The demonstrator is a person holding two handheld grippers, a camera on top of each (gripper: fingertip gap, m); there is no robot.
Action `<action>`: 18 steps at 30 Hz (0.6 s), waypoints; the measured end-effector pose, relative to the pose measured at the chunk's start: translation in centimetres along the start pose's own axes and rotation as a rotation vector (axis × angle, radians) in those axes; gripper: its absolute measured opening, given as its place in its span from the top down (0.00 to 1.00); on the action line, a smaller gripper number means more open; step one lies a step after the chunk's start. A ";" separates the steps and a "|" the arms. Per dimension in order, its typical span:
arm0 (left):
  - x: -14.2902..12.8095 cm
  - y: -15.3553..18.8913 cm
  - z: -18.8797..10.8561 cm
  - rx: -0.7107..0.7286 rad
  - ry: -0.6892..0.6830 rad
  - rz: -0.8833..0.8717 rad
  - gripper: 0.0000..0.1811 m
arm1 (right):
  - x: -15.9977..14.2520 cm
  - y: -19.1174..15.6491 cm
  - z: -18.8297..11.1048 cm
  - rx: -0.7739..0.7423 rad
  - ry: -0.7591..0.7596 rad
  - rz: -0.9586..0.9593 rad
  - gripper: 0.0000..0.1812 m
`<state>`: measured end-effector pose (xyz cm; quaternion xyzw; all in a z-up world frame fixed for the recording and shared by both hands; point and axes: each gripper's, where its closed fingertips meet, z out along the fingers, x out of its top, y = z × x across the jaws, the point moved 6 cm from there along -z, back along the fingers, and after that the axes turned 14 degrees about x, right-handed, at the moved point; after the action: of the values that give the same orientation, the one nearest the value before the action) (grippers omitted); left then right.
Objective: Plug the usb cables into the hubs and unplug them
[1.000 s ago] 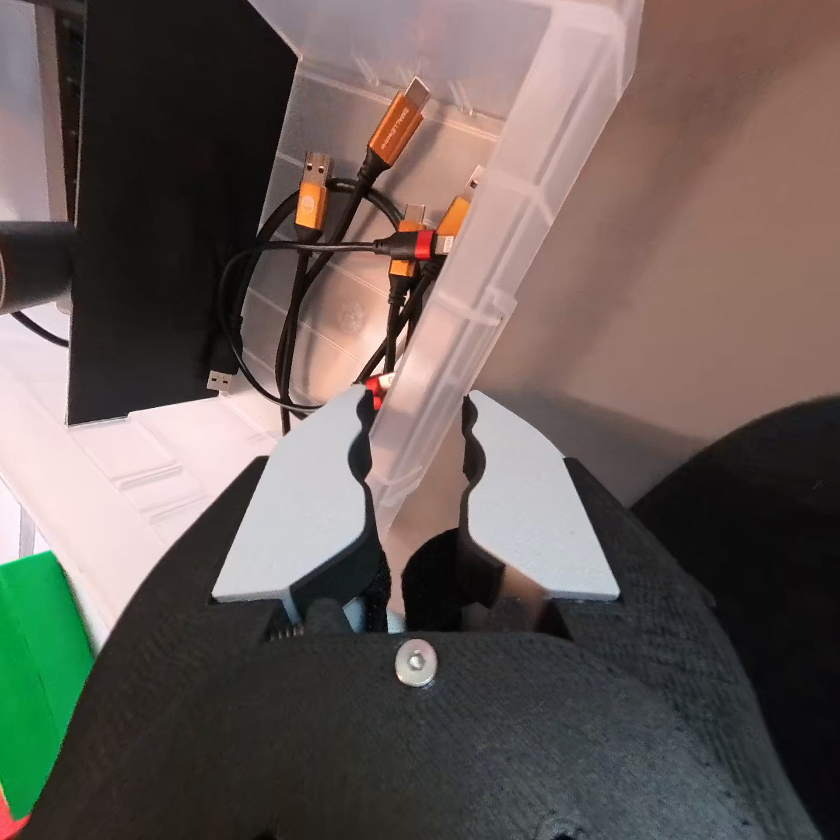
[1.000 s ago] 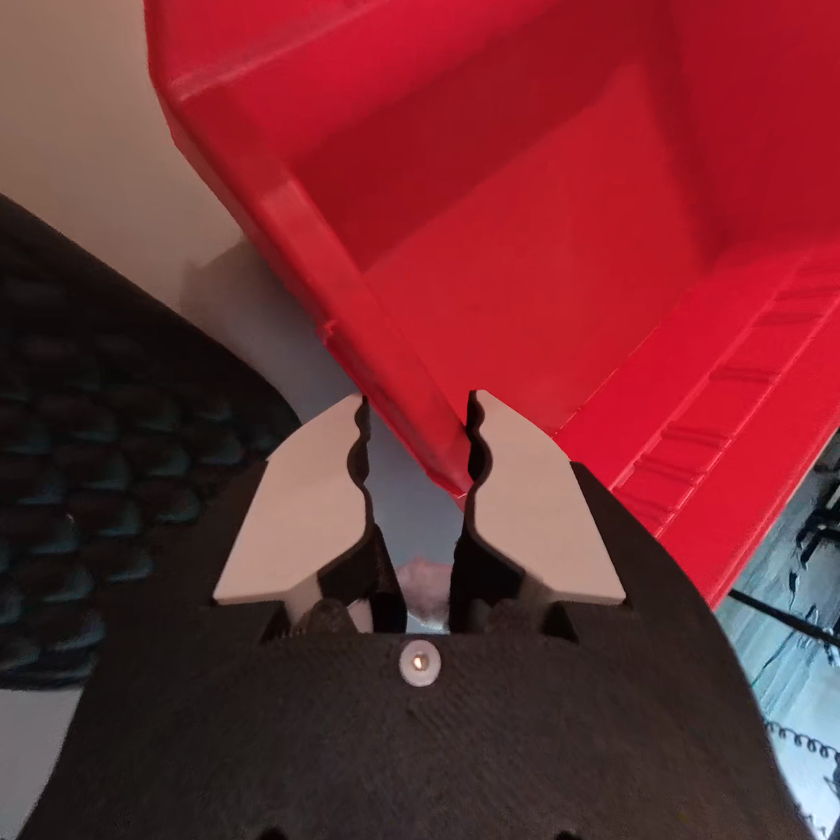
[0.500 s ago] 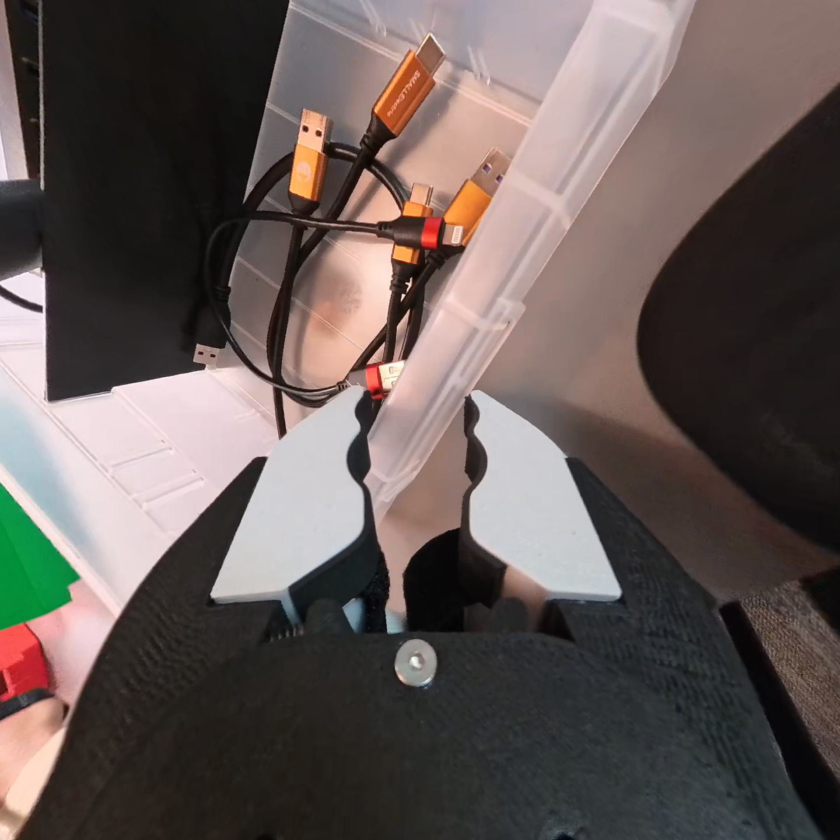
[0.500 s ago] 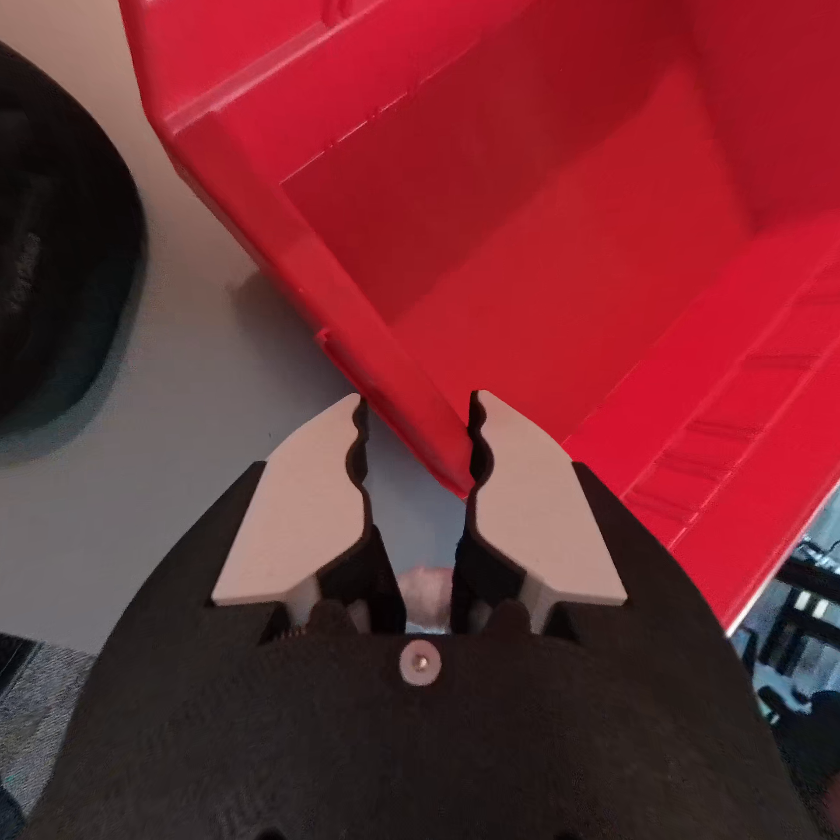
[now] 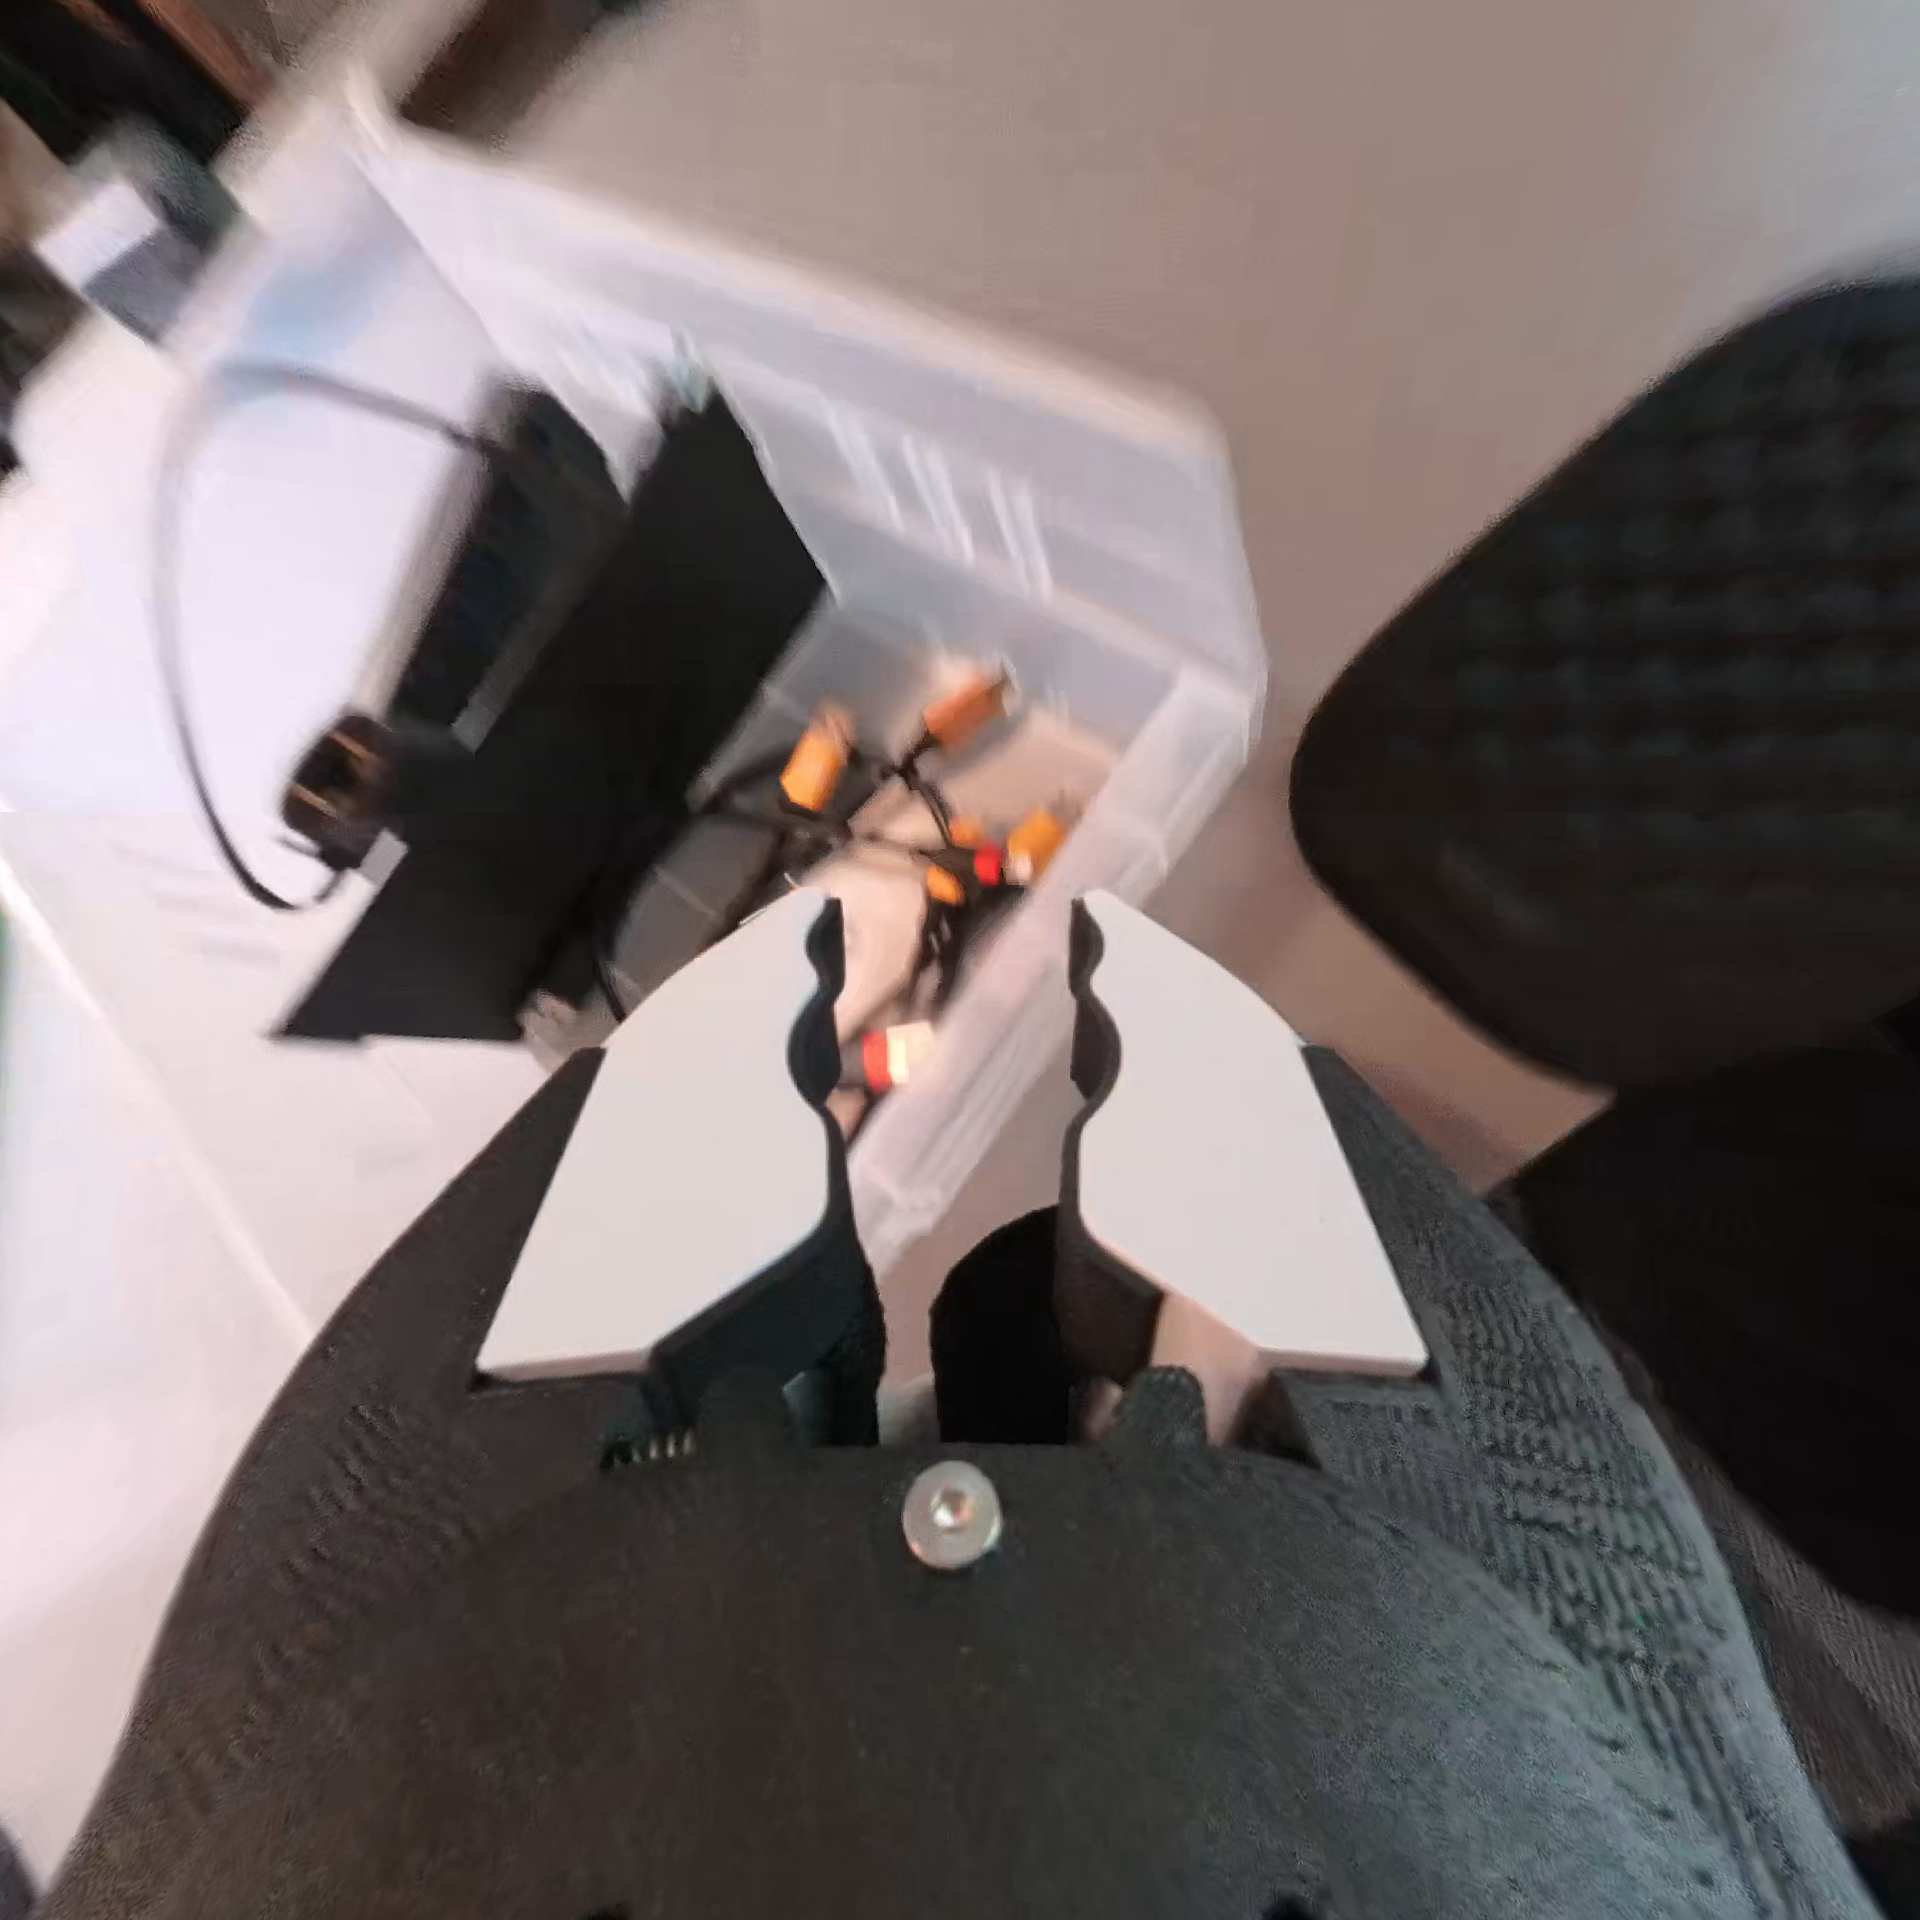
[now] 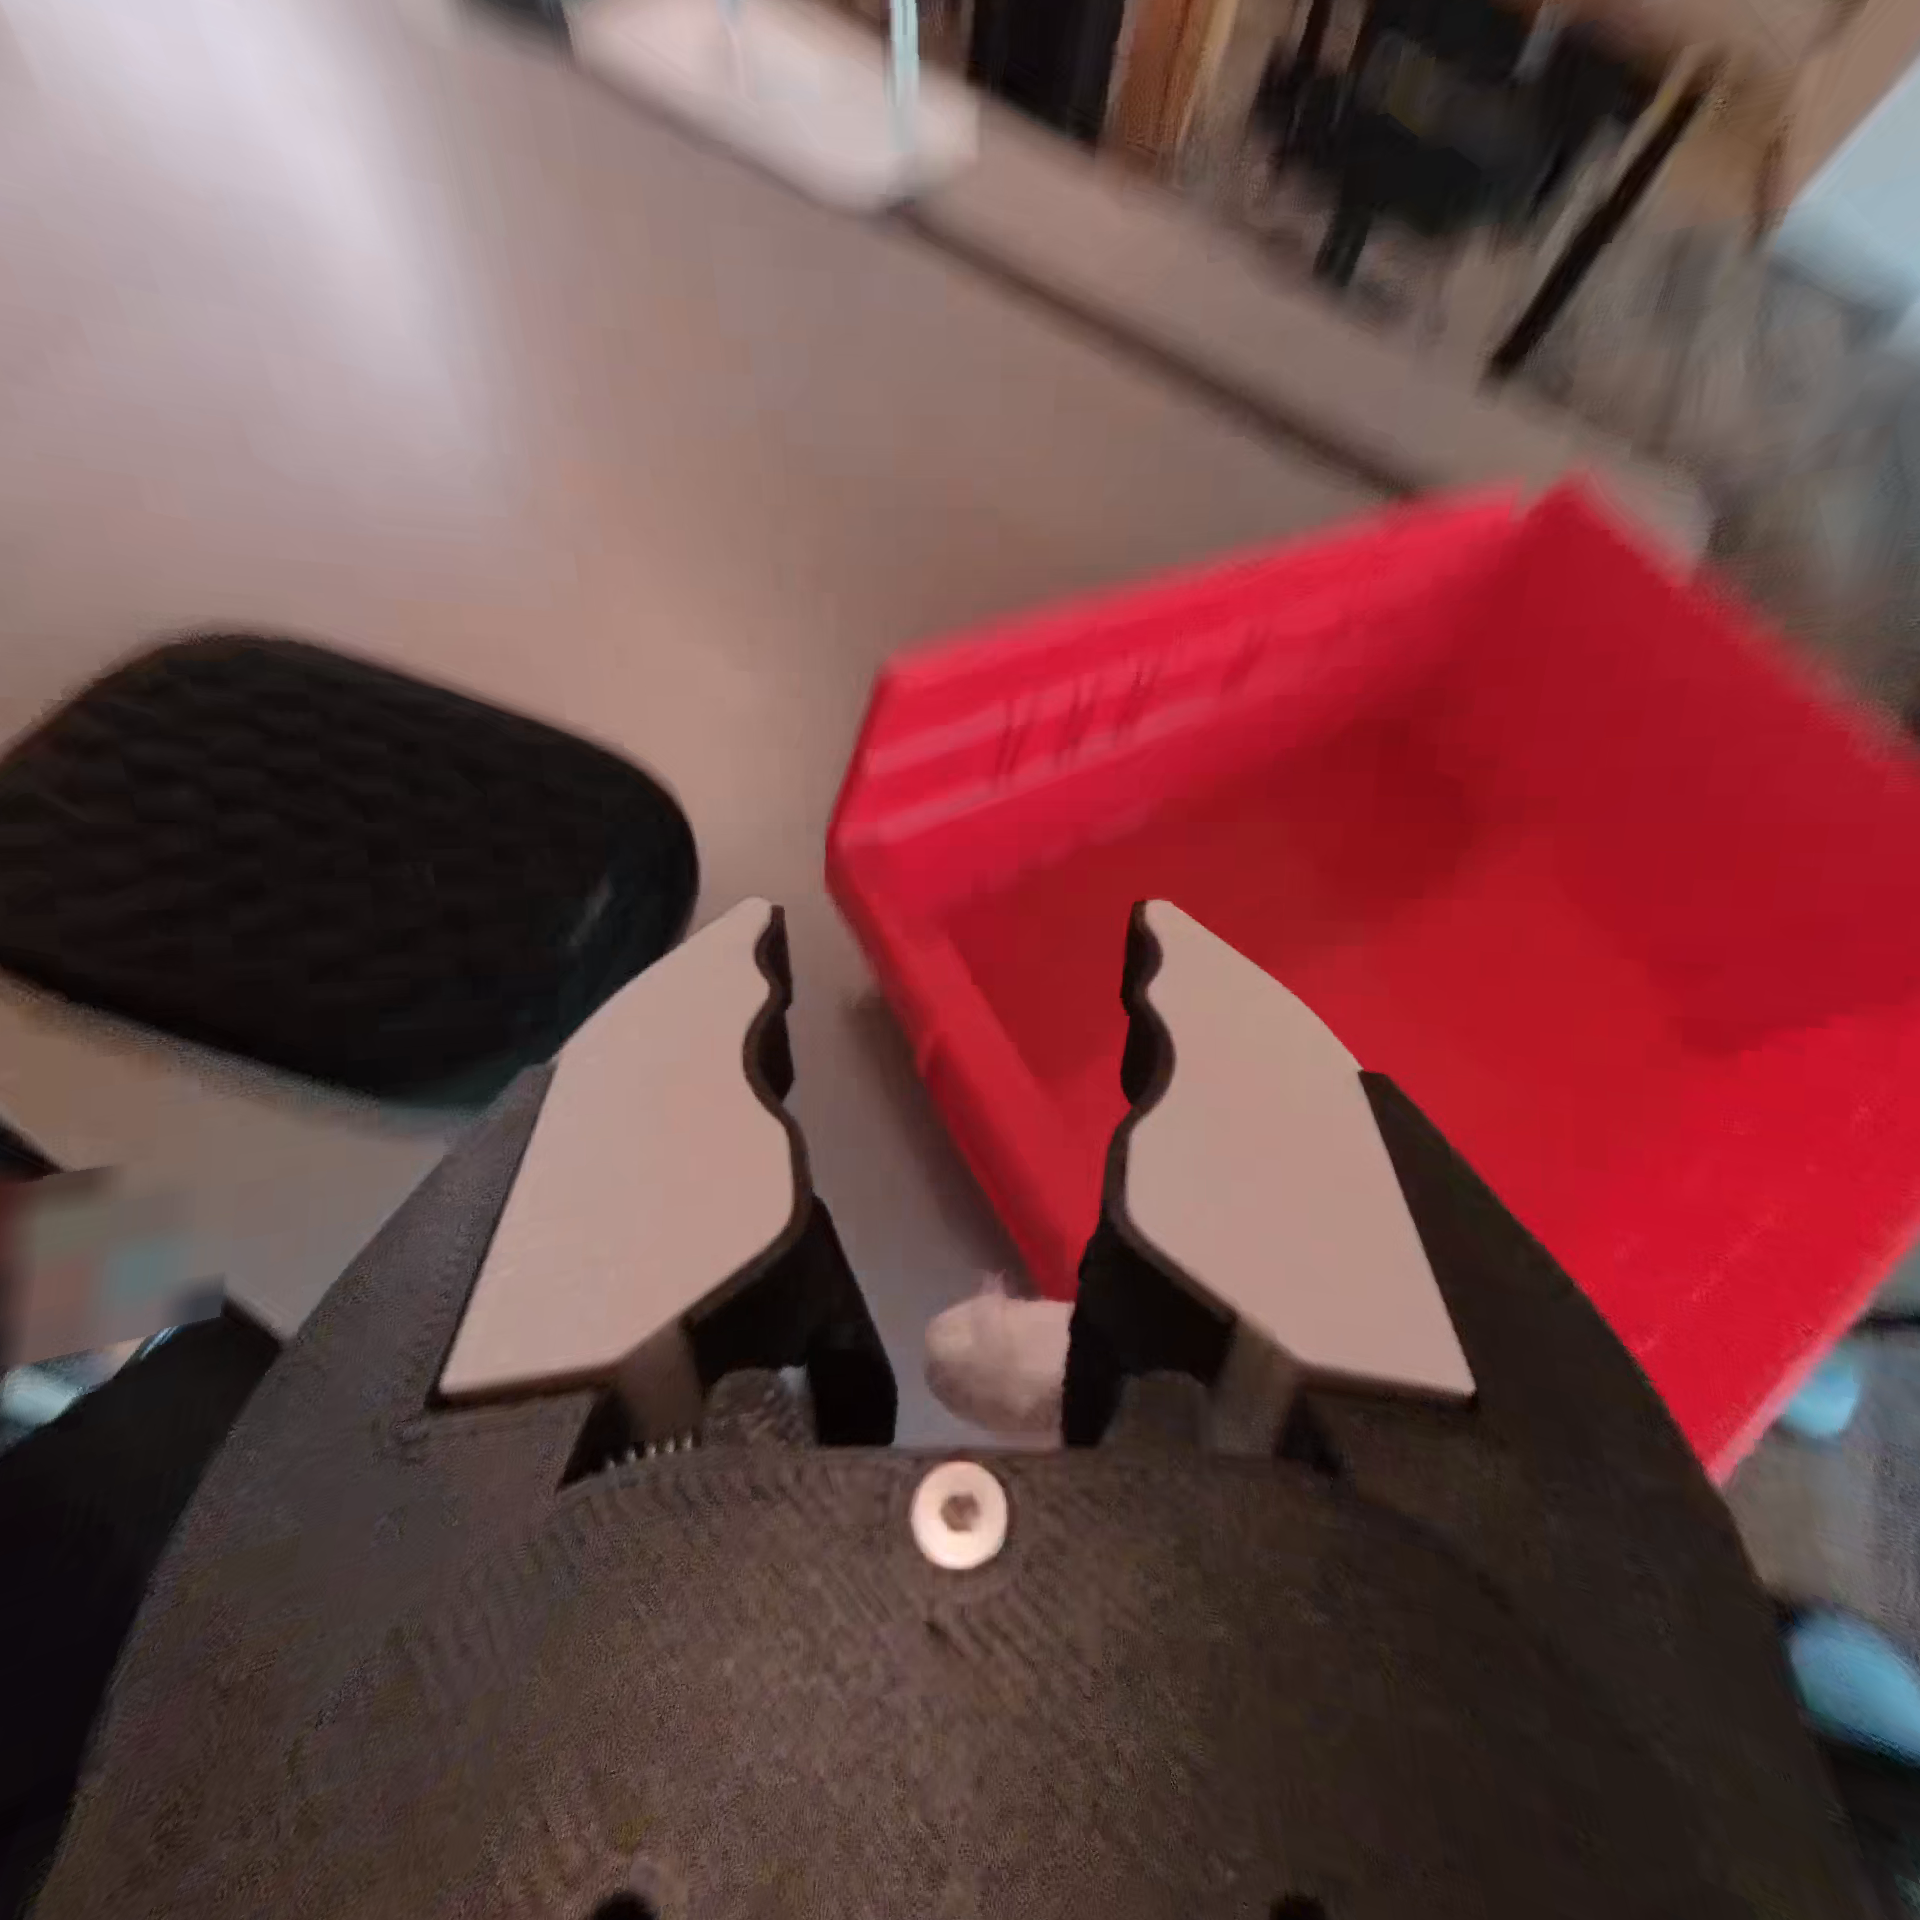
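Orange-tipped usb cables [image 5: 940, 831], blurred, tangled

Both views motion-blurred. My left gripper [image 5: 948, 925] has its jaws apart astride the clear bin [image 5: 1049, 540] wall; cables [image 5: 935, 821] crowd the near corner inside. Black pad [image 5: 1621, 727] blocks the right. My right gripper [image 6: 954, 925] straddles the red bin [image 6: 1455, 883] corner; bare table [image 6: 520, 416] beyond.
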<state>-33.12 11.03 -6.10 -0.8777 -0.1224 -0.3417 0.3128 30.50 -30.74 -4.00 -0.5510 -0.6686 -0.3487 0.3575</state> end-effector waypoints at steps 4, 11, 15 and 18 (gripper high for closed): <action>4.1 -2.3 -0.6 0.065 0.153 -0.074 0.74 | 4.9 -1.9 -2.4 -0.080 0.392 -0.300 0.57; 5.1 -9.0 4.5 0.154 -0.209 -0.110 0.71 | 7.3 -3.4 -3.8 -0.104 0.560 -0.399 0.56; 2.7 -10.3 7.6 0.079 -0.398 -0.222 0.68 | 6.7 -2.8 -3.5 -0.132 0.506 -0.387 0.56; 2.0 -10.8 9.3 0.076 -0.381 -0.362 0.68 | 6.8 -2.6 -3.6 -0.141 0.525 -0.384 0.57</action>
<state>-31.35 25.26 -5.03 -0.8776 -0.3468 -0.2158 0.2509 27.32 -30.90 3.47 -0.3298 -0.6196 -0.5851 0.4062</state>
